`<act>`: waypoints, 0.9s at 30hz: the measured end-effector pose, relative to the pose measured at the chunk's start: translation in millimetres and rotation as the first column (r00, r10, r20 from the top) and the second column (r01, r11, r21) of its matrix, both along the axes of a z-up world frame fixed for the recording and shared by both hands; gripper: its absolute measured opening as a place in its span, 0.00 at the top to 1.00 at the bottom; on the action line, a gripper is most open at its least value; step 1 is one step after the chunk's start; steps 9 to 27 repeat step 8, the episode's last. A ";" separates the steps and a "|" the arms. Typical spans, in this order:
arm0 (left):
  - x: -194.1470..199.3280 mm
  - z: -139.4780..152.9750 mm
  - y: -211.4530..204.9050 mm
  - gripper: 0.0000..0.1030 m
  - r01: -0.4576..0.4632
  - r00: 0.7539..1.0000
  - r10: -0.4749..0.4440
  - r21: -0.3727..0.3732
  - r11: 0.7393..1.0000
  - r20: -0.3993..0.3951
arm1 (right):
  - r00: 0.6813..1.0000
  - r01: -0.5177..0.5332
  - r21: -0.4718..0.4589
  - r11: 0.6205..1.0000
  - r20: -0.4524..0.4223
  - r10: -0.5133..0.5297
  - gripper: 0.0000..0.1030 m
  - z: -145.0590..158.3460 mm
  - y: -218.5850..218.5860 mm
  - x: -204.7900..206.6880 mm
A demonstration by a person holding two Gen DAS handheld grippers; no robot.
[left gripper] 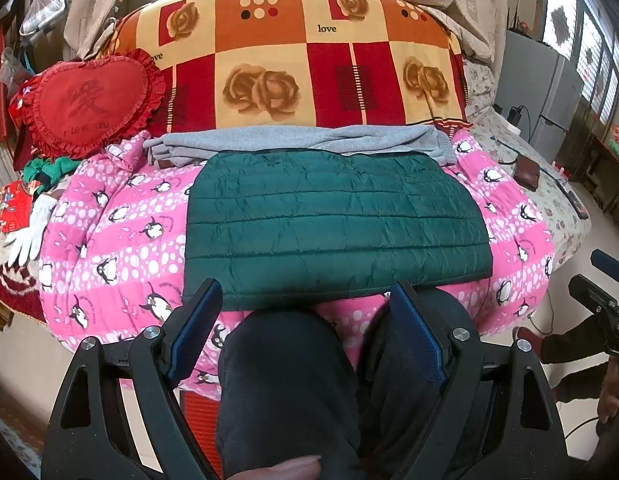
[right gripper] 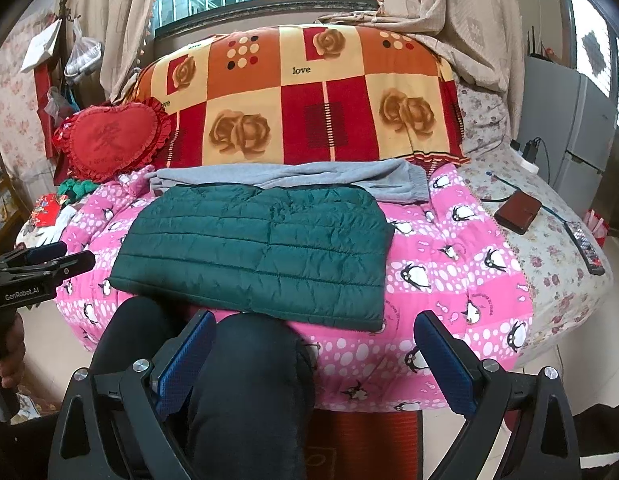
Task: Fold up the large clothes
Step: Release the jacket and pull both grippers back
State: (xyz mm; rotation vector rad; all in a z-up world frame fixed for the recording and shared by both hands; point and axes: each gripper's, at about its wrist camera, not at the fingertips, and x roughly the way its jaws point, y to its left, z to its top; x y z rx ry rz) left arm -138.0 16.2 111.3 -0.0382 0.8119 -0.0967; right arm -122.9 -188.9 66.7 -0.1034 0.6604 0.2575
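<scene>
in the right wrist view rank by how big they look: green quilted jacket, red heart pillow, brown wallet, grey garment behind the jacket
1. green quilted jacket
2. grey garment, partly hidden behind the jacket, so unsure
3. red heart pillow
4. brown wallet

Bed [right gripper: 557,280] — pink penguin quilt [right gripper: 449,280], wallet [right gripper: 514,213].

We see our right claw [right gripper: 311,350] spread wide and empty, its 2 blue pads over our knees [right gripper: 245,392] at the bed's [right gripper: 549,264] edge. A folded green jacket [right gripper: 257,252] lies flat on the pink penguin quilt [right gripper: 449,280], its far edge touching grey trousers [right gripper: 293,180]. A red heart cushion [right gripper: 113,144] leans at far left. Our left claw [right gripper: 75,258] juts in from the left edge. A brown wallet [right gripper: 515,214] and a remote [right gripper: 587,248] lie at right.
</scene>
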 end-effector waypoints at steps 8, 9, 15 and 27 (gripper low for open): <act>-2.8 -3.3 0.0 0.17 0.011 1.000 -0.011 -0.005 1.000 0.026 | 1.000 -0.003 -0.003 1.000 0.005 0.003 0.05 -1.9 2.5 0.0; -2.8 -3.3 0.0 0.17 0.011 1.000 -0.011 -0.005 1.000 0.026 | 1.000 -0.003 -0.003 1.000 0.005 0.003 0.05 -1.9 2.5 0.0; -2.8 -3.3 0.0 0.17 0.011 1.000 -0.011 -0.005 1.000 0.026 | 1.000 -0.003 -0.003 1.000 0.005 0.003 0.05 -1.9 2.5 0.0; -2.8 -3.3 0.0 0.17 0.011 1.000 -0.011 -0.005 1.000 0.026 | 1.000 -0.003 -0.003 1.000 0.005 0.003 0.05 -1.9 2.5 0.0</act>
